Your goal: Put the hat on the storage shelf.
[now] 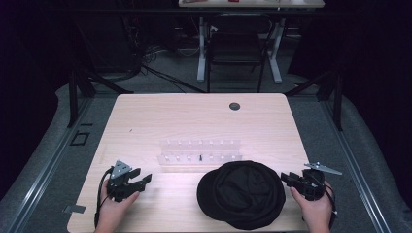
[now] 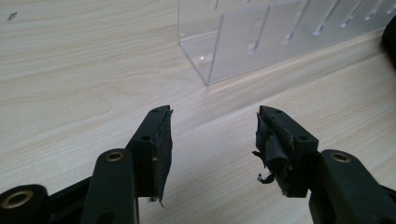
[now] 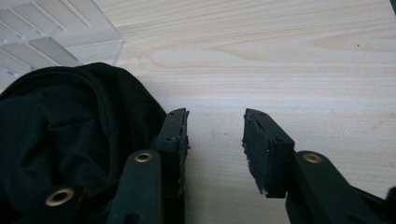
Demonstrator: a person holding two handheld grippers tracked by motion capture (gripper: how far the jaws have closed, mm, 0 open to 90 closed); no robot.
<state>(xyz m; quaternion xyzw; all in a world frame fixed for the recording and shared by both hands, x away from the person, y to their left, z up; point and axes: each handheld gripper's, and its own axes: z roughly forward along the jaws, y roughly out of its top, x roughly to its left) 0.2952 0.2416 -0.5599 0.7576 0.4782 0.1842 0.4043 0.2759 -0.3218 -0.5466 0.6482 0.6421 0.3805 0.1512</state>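
Right gripper (image 3: 215,140) level beside cap (image 3: 60,135)

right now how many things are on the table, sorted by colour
black: 1, the cap
clear: 1, the plastic rack
total: 2 things on the table, not counting the two grippers, left gripper and right gripper, both open and holding nothing

Wood table (image 1: 145,121): black cap (image 1: 241,194), clear rack (image 1: 199,151).
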